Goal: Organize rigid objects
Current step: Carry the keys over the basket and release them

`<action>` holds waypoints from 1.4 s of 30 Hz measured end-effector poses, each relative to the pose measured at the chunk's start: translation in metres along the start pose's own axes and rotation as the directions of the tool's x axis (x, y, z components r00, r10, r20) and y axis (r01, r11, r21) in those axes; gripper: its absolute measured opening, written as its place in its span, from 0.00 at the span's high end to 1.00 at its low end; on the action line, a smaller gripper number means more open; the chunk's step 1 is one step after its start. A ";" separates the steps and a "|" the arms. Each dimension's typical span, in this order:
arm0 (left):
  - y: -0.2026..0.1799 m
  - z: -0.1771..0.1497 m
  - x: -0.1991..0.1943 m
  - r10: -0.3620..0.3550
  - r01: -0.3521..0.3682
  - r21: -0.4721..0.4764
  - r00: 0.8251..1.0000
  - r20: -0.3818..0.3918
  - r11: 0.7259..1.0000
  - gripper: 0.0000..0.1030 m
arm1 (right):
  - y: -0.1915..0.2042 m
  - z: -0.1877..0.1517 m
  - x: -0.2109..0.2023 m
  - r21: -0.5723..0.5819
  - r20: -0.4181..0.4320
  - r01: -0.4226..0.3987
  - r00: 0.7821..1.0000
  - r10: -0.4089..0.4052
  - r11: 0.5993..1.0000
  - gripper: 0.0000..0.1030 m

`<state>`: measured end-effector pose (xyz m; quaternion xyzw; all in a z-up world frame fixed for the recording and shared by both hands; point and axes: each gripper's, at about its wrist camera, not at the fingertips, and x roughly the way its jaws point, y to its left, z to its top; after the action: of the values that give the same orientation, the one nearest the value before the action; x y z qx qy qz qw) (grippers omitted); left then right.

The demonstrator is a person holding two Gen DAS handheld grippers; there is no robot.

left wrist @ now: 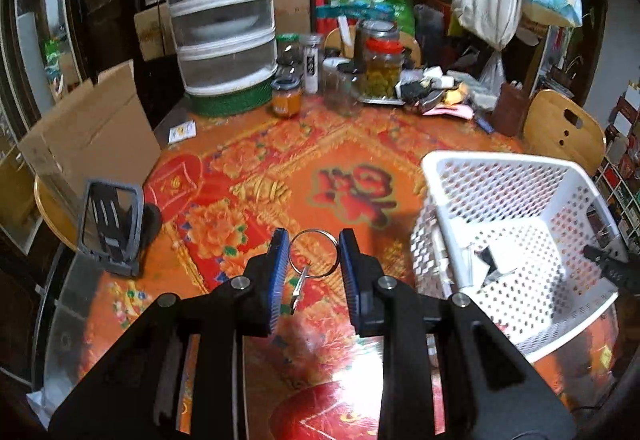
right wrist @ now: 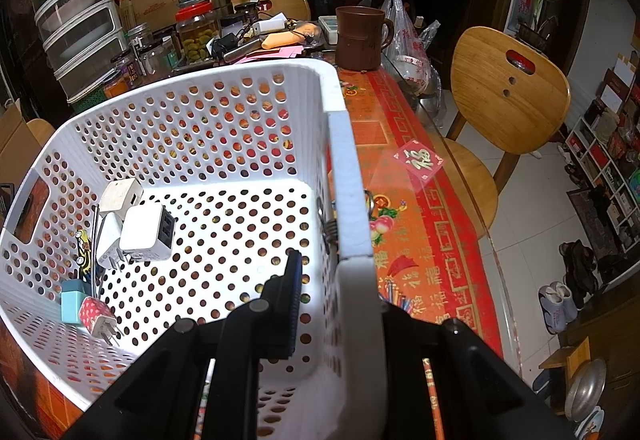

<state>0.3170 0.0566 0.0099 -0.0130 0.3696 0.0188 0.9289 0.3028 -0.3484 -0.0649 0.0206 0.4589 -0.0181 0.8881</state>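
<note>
In the left wrist view a metal key ring (left wrist: 313, 254) with a small key hanging from it lies on the red and orange tablecloth. My left gripper (left wrist: 314, 254) is open, its blue-padded fingers on either side of the ring, apart from it. A white perforated basket (left wrist: 516, 224) stands to the right. In the right wrist view my right gripper (right wrist: 336, 280) straddles the basket's right wall (right wrist: 348, 192); the left finger is inside, the right finger is hidden behind the wall. Several plug chargers (right wrist: 140, 228) lie in the basket.
A grey phone stand (left wrist: 110, 228) sits at the table's left edge by a cardboard box (left wrist: 92, 136). Jars (left wrist: 380, 64), a stacked food cover (left wrist: 222, 20) and clutter fill the far side. A brown mug (right wrist: 360, 38) and wooden chair (right wrist: 508, 92) stand at right.
</note>
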 end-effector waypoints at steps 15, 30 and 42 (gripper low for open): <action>-0.106 0.039 -0.046 -0.038 0.027 0.129 0.996 0.084 0.991 0.77 | 0.001 0.000 0.000 0.000 0.000 -0.003 1.000 0.003 1.000 0.85; -0.183 0.026 -0.031 -0.072 0.060 0.226 0.996 0.046 0.972 0.77 | 0.003 0.000 0.001 -0.001 0.000 -0.007 1.000 0.007 1.000 0.85; -0.210 0.011 0.000 -0.048 0.045 0.266 0.999 0.004 0.963 0.77 | 0.002 0.000 0.001 -0.002 0.000 -0.007 1.000 0.007 1.000 0.85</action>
<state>0.3340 -0.1531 0.0197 0.1033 0.3634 -0.0528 0.9244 0.3031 -0.3460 -0.0658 0.0213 0.4587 -0.0146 0.8882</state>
